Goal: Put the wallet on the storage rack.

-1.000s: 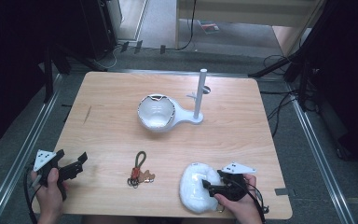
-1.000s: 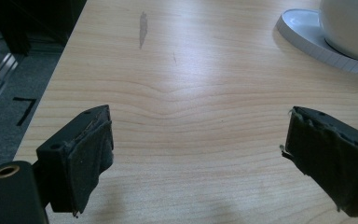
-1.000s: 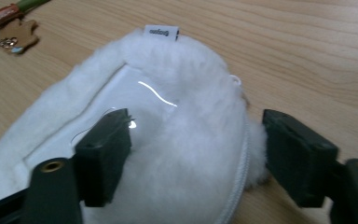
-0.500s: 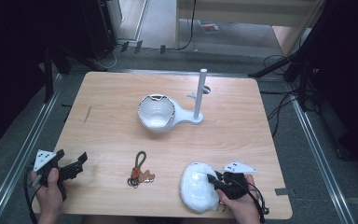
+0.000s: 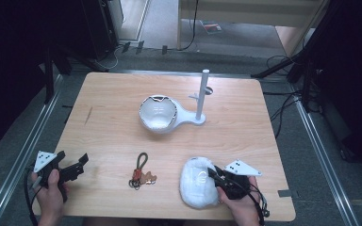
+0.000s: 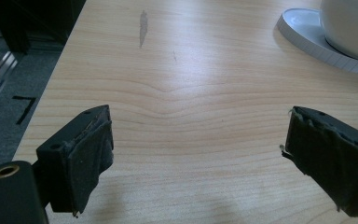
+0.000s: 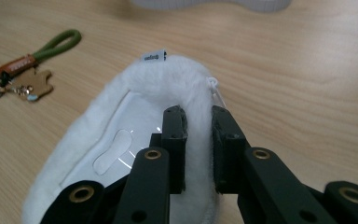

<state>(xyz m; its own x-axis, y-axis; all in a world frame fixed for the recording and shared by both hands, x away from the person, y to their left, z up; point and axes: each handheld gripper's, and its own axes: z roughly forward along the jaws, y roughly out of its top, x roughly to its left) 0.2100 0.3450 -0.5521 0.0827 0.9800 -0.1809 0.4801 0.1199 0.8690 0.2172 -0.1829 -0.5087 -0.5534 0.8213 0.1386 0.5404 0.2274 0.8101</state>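
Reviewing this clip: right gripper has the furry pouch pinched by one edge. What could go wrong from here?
1. The right gripper pinches only the fluffy rim of the white furry pouch; the soft pile may slip out as it lifts.
2. Held by one edge, the pouch may sag and sweep into the keychain lying beside it.
3. The left gripper stands open and away, so nothing backs up the grip.

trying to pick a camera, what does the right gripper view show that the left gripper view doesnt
Right gripper view: the right gripper shut on the rim of a white fluffy oval pouch, and an olive-green cord keychain. Left gripper view: the left gripper with jaws open, nothing between them, and a grey smudge. Both: the light wooden table and the white plastic stand base.
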